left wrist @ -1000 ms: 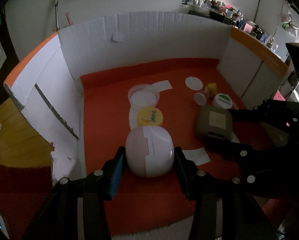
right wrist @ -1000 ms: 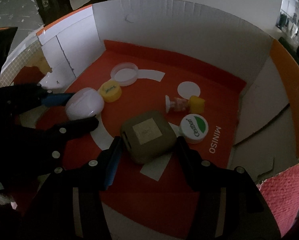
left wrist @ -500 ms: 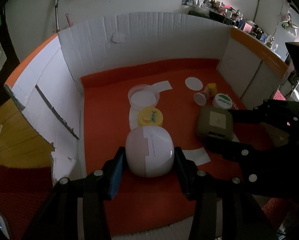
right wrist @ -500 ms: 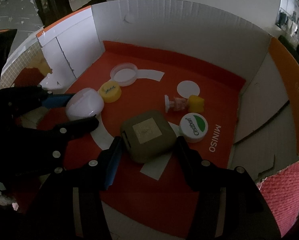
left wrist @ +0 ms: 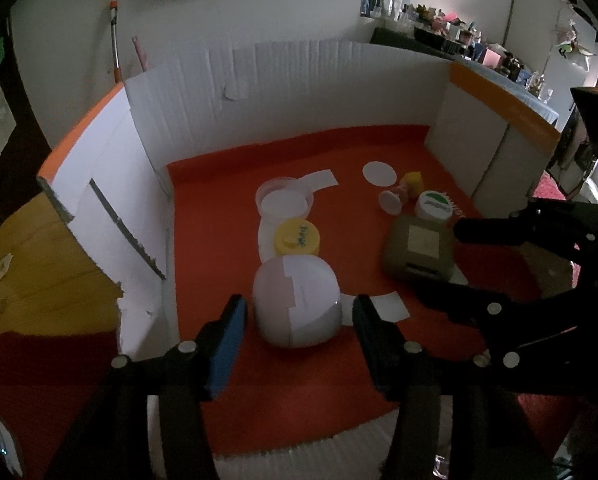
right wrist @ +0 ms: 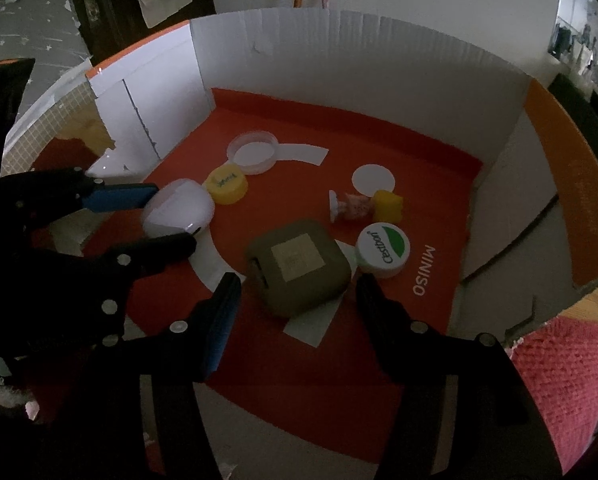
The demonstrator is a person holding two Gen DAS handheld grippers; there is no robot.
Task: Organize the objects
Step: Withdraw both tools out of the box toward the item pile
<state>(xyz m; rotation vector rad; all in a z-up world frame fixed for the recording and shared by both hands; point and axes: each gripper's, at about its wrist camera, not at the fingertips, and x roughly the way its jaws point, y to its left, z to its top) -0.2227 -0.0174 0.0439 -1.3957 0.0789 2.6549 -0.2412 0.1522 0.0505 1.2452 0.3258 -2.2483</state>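
White cardboard walls ring the red worktop (left wrist: 203, 280). Both grippers have just spread their fingers: the left gripper (left wrist: 295, 320) frees the white case (left wrist: 297, 302), the right gripper (right wrist: 297, 296) the olive case (right wrist: 299, 266). Both cases sit released, probably placed.

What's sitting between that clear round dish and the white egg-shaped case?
A yellow cap lies between the clear dish and the white case, clearest in the left wrist view.
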